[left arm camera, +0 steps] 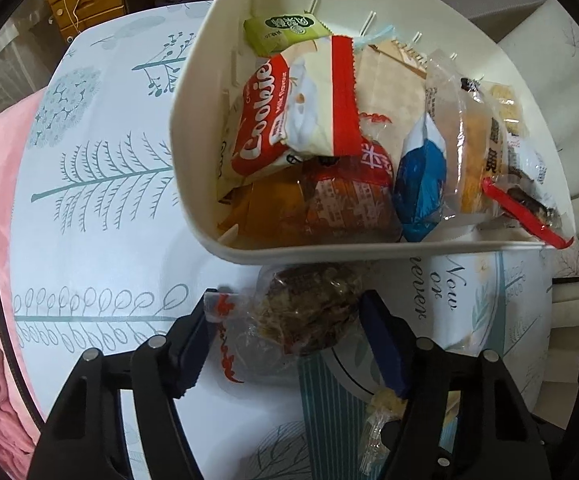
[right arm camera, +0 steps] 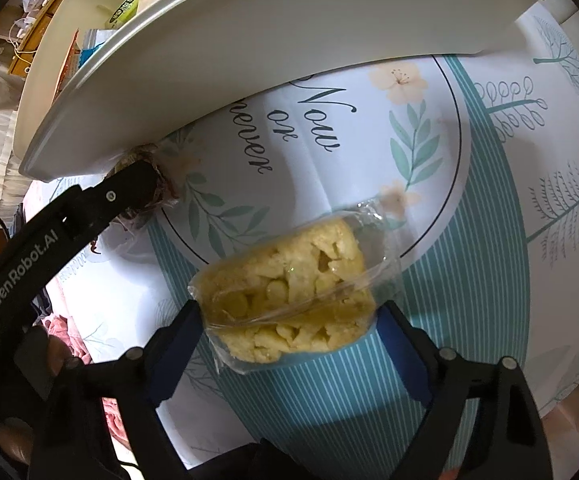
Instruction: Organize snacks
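Hovering over the printed tablecloth (left arm camera: 101, 216), the left gripper (left arm camera: 285, 322) straddles a brown snack cake (left arm camera: 309, 308) in clear wrap, lying just below the near wall of the white bin (left arm camera: 369, 250). The right pad (left arm camera: 373, 332) is against the wrapper; whether the left one touches, I cannot tell, so a full grip is not certain. Up at twelve o'clock the bin is packed: a red Cookies packet (left arm camera: 265, 120), a green packet (left arm camera: 285, 32) and a blue packet (left arm camera: 421, 184) among others. Over on the right wrist view, the right gripper (right arm camera: 289, 320) brackets a yellow crumbly cake (right arm camera: 289, 296) in clear wrap on the cloth, pads at its ends, firm clamp not confirmed. At ten o'clock there, the left gripper's arm reaches under the bin's rim.
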Demonstrator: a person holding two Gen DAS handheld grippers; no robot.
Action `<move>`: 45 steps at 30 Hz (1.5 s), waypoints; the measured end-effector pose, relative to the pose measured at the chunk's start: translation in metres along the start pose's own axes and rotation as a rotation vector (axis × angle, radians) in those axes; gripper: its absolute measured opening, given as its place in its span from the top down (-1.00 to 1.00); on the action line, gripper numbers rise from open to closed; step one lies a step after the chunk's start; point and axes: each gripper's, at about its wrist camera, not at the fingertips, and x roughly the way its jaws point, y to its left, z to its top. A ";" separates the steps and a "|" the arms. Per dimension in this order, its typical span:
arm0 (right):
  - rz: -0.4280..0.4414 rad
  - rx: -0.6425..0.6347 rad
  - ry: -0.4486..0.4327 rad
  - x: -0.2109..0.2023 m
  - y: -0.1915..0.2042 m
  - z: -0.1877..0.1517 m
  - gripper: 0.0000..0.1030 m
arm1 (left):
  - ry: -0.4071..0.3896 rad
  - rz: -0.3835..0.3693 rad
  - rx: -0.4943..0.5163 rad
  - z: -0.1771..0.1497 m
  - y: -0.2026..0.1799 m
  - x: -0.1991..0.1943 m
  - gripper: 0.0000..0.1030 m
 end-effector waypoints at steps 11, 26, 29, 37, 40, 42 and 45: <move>0.024 0.011 0.010 -0.011 -0.026 -0.003 -0.58 | -0.044 -0.062 -0.003 -0.015 0.011 -0.037 0.52; 0.080 0.016 -0.068 -0.055 -0.077 -0.019 -0.58 | -0.019 0.027 -0.124 -0.020 0.022 -0.035 -0.37; 0.083 0.013 -0.083 -0.067 -0.088 -0.019 -0.58 | -0.011 0.011 -0.176 -0.020 0.024 -0.034 -0.37; 0.066 -0.040 -0.092 -0.084 -0.112 -0.021 -0.57 | -0.005 0.074 -0.244 -0.023 0.013 -0.020 -0.38; 0.061 -0.052 -0.089 -0.086 -0.118 -0.025 -0.57 | -0.017 0.100 -0.264 -0.025 0.009 -0.017 -0.39; 0.059 -0.063 -0.090 -0.088 -0.123 -0.022 -0.57 | -0.033 0.115 -0.289 -0.029 0.005 -0.016 -0.39; 0.057 -0.081 -0.095 -0.094 -0.132 -0.019 -0.57 | -0.057 0.127 -0.312 -0.034 0.000 -0.016 -0.37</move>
